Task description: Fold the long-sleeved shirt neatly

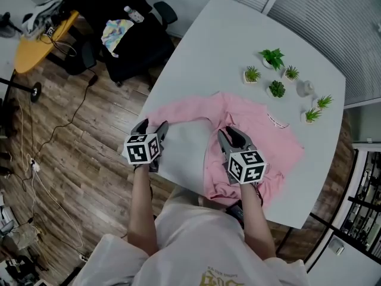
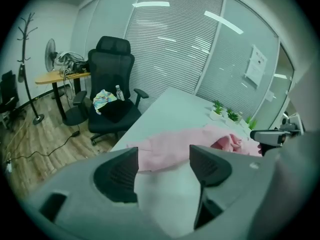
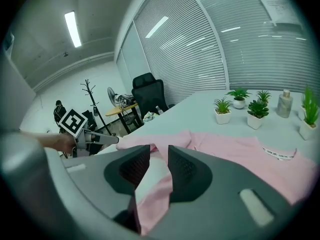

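Note:
A pink long-sleeved shirt (image 1: 256, 130) lies spread on the white table (image 1: 196, 58), one sleeve (image 1: 178, 112) stretched out toward the table's left edge. My left gripper (image 1: 153, 125) hovers just short of that sleeve's cuff with its jaws wide open and nothing between them; in the left gripper view (image 2: 162, 156) the sleeve (image 2: 165, 149) lies ahead of the pads. My right gripper (image 1: 229, 133) is over the shirt's near left edge. Its jaws (image 3: 159, 156) stand a narrow gap apart, with table and pink cloth (image 3: 240, 149) showing through the gap.
Several small potted plants (image 1: 274, 58) and a small bottle (image 1: 305, 88) stand at the table's far side beyond the collar. A black office chair (image 1: 131, 34) with a bottle and cloth on it stands off the table's left edge. Cables run over the wooden floor (image 1: 53, 159).

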Demonstrator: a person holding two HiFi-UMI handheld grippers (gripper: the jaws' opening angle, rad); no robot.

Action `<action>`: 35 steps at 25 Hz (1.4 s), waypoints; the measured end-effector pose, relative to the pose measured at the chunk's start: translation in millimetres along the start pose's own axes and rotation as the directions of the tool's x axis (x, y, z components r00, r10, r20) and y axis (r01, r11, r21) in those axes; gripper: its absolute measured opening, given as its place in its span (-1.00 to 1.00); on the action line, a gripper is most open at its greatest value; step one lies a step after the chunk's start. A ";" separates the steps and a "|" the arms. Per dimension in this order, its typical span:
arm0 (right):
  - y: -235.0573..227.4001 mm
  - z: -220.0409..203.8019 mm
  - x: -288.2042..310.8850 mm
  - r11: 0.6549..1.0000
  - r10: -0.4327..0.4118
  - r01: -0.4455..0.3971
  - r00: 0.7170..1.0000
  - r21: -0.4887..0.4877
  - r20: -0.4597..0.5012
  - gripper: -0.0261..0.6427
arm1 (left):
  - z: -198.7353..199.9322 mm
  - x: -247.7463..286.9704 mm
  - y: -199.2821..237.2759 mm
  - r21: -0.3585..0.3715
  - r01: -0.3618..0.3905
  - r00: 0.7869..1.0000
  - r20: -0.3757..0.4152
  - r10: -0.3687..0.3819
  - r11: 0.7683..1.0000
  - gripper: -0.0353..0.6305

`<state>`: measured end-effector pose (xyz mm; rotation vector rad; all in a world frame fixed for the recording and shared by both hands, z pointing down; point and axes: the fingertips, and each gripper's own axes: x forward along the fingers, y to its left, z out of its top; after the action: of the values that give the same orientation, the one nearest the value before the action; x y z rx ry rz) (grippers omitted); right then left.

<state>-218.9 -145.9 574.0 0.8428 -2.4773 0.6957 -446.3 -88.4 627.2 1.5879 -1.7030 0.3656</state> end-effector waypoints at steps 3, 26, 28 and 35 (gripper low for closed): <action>2.4 2.4 -2.3 1.000 0.007 -0.007 1.000 0.014 0.007 -0.60 | -7.2 -4.9 18.7 -0.050 -0.043 0.999 0.004 0.043 0.998 0.01; 31.8 -8.7 -4.0 0.998 0.067 -0.068 0.997 -0.016 -0.033 -0.83 | -32.5 15.8 47.7 -0.119 -0.128 0.992 -0.032 0.125 0.985 -0.57; 33.3 -9.5 -4.1 0.998 0.068 -0.068 0.997 -0.015 -0.034 -0.83 | -32.7 16.1 48.1 -0.113 -0.126 0.992 -0.034 0.123 0.986 -0.70; 30.7 -9.8 -7.6 0.998 0.055 -0.055 0.998 0.004 -0.024 -0.88 | -21.0 5.9 43.6 -0.145 -0.090 0.995 0.017 0.094 0.985 -0.81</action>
<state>-231.1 -115.7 567.8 0.7658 -2.4868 0.7253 -479.9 -70.7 657.7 1.4179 -1.7837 0.2635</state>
